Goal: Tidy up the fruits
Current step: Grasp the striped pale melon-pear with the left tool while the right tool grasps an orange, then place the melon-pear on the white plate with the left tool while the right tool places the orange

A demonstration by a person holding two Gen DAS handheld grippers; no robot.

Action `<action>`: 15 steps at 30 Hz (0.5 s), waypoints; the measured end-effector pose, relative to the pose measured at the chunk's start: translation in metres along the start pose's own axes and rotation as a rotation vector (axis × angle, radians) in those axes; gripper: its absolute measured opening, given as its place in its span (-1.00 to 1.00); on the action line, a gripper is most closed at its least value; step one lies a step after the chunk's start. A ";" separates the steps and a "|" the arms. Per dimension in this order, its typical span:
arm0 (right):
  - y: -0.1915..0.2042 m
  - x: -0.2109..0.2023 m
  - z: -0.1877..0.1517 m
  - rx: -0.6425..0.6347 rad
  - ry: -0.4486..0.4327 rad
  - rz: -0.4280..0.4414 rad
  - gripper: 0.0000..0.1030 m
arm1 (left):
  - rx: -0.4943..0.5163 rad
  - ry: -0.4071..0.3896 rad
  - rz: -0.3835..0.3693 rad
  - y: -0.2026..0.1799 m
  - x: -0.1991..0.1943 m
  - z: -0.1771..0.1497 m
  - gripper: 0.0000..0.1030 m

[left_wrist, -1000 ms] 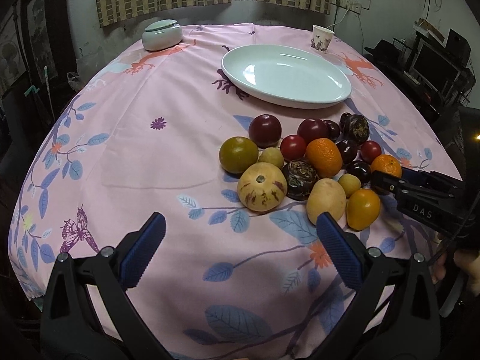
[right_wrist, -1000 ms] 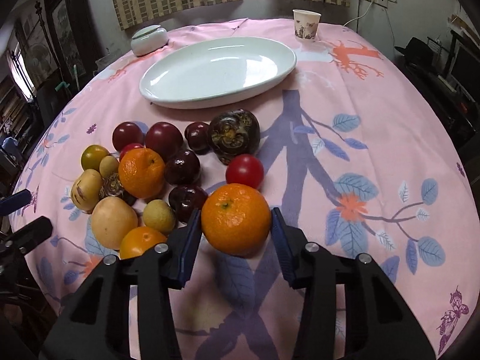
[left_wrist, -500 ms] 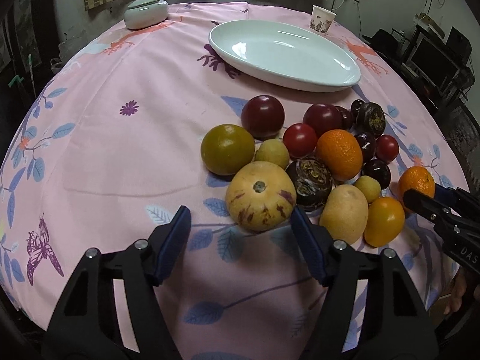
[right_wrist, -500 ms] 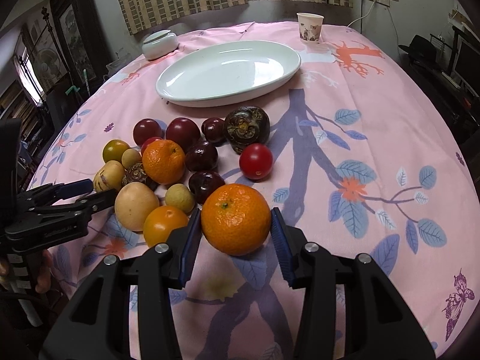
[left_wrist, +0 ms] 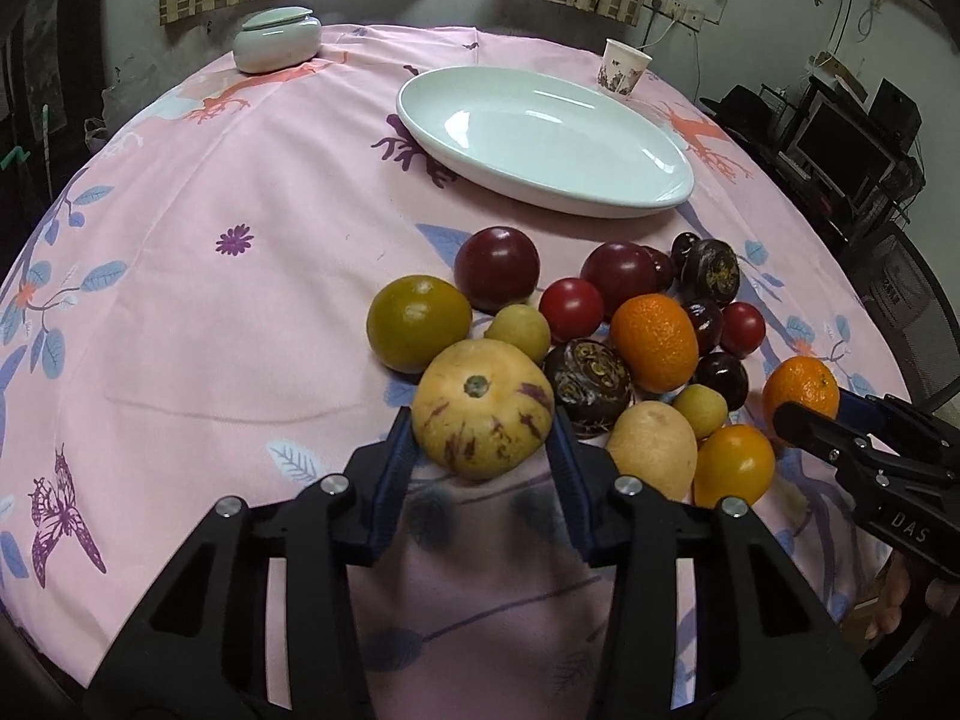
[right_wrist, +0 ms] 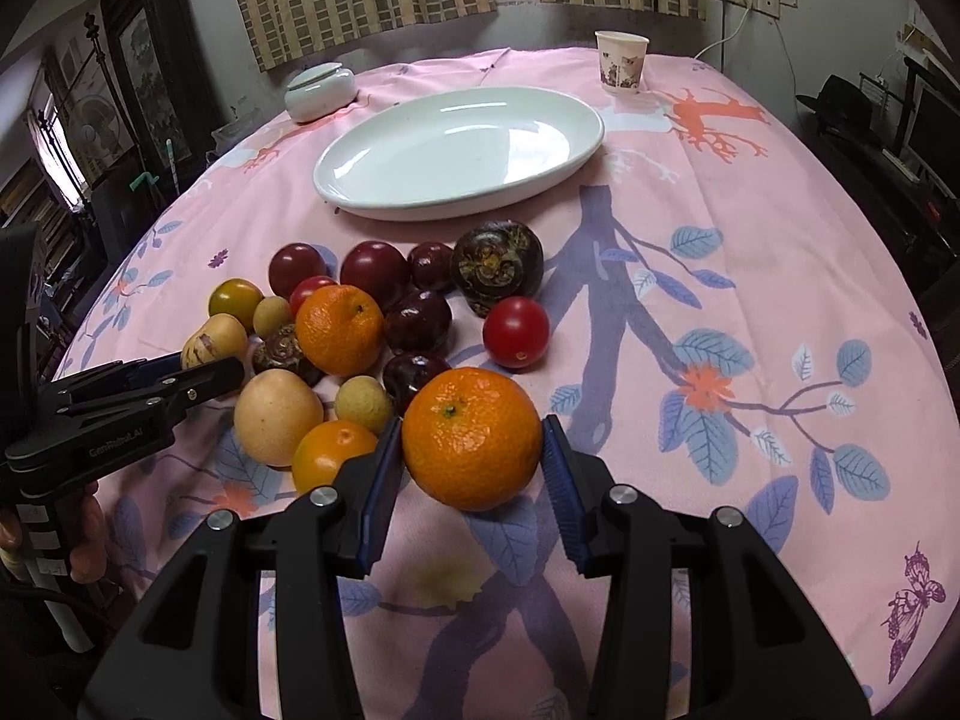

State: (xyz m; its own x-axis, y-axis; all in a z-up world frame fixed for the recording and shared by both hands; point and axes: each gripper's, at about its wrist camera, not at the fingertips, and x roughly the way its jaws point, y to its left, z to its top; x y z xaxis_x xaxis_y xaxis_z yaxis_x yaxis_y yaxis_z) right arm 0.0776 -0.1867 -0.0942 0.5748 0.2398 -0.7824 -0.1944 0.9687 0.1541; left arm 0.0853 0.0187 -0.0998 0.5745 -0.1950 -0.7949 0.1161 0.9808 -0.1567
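Note:
A pile of fruit lies on the pink flowered cloth in front of a white oval plate point(left_wrist: 543, 138), also in the right wrist view point(right_wrist: 456, 150). My left gripper point(left_wrist: 483, 438) is shut on a yellow melon with purple streaks point(left_wrist: 483, 408), seen small in the right wrist view point(right_wrist: 213, 339). My right gripper point(right_wrist: 471, 450) is shut on an orange point(right_wrist: 471, 435), held a little above the cloth; it also shows in the left wrist view point(left_wrist: 801, 390). A second orange point(right_wrist: 339, 327), dark plums point(right_wrist: 375, 267), red tomatoes point(right_wrist: 516, 330) and a yellow pear point(right_wrist: 276, 414) stay in the pile.
A paper cup point(right_wrist: 621, 60) stands behind the plate at the right. A pale lidded bowl point(right_wrist: 318, 90) stands at the back left. The round table drops off at the near edge; dark furniture and monitors point(left_wrist: 840, 144) stand to the right.
My left gripper moved forward to the pile and closed on the streaked yellow melon. My right gripper kept its hold on the orange and rose slightly.

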 end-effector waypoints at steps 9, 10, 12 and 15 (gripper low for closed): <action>0.020 -0.026 0.014 -0.043 -0.057 0.058 -0.10 | 0.059 -0.081 -0.006 -0.018 -0.051 0.018 -0.14; 0.023 -0.030 0.021 -0.059 -0.068 0.055 -0.10 | 0.080 -0.095 0.006 -0.021 -0.055 0.026 -0.14; 0.026 -0.038 0.037 -0.089 -0.093 0.043 -0.10 | 0.120 -0.131 0.036 -0.027 -0.063 0.046 -0.13; 0.027 -0.044 0.071 -0.129 -0.128 0.021 -0.10 | 0.129 -0.159 0.050 -0.030 -0.066 0.089 -0.13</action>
State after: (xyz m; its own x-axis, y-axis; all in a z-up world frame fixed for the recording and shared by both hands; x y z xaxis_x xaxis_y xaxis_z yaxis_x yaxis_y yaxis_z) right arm 0.1036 -0.1663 -0.0129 0.6647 0.2740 -0.6950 -0.3027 0.9493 0.0847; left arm 0.1159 0.0018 0.0100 0.7019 -0.1544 -0.6953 0.1816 0.9828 -0.0349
